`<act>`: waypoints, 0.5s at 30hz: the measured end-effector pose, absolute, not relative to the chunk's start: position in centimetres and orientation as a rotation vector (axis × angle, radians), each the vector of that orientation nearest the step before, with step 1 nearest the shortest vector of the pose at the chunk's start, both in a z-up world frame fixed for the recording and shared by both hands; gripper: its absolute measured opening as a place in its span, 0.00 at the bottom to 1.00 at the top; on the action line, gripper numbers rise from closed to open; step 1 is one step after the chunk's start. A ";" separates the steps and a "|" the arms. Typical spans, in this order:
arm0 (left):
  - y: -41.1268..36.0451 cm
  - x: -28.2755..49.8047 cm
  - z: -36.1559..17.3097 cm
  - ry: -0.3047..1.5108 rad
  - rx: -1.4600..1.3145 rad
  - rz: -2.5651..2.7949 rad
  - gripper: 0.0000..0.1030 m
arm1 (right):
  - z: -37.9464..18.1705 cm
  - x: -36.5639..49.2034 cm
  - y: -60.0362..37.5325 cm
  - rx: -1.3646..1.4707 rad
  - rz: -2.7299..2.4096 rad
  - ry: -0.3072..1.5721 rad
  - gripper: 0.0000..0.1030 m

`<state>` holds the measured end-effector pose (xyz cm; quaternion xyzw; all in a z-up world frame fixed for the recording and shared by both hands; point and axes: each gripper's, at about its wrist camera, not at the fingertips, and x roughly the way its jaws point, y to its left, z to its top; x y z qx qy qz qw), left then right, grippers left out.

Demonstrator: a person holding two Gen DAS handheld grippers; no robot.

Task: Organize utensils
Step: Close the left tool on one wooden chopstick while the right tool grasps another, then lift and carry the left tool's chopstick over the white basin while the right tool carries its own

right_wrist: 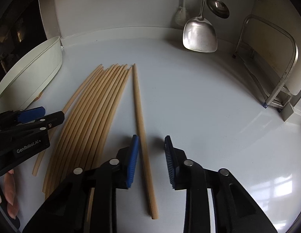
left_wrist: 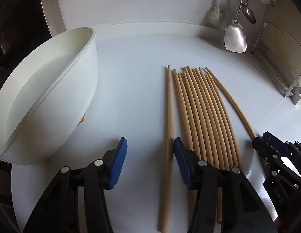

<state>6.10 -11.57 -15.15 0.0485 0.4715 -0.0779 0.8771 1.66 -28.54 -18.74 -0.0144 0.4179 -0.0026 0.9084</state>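
Observation:
Several wooden chopsticks [left_wrist: 204, 116] lie side by side on the white counter, also in the right wrist view [right_wrist: 96, 114]. One chopstick [left_wrist: 168, 136] lies apart on the bundle's left, between my left gripper's [left_wrist: 150, 163] open blue pads. Another chopstick [right_wrist: 141, 134] lies apart on the bundle's right, between my right gripper's [right_wrist: 151, 159] open pads, close to the left pad. Neither gripper holds anything. The right gripper also shows in the left wrist view [left_wrist: 266, 145], and the left gripper in the right wrist view [right_wrist: 34, 116].
A white bowl [left_wrist: 53, 89] stands left of the chopsticks, also in the right wrist view [right_wrist: 34, 73]. A metal spatula [right_wrist: 199, 33], a ladle [right_wrist: 218, 3] and a brush [right_wrist: 181, 13] hang on the back wall. A metal rack [right_wrist: 276, 62] stands at right.

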 end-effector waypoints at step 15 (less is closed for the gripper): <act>-12.2 5.7 -12.7 1.007 0.045 -0.309 0.07 | -17.7 1.1 -28.9 0.060 -0.010 0.889 0.06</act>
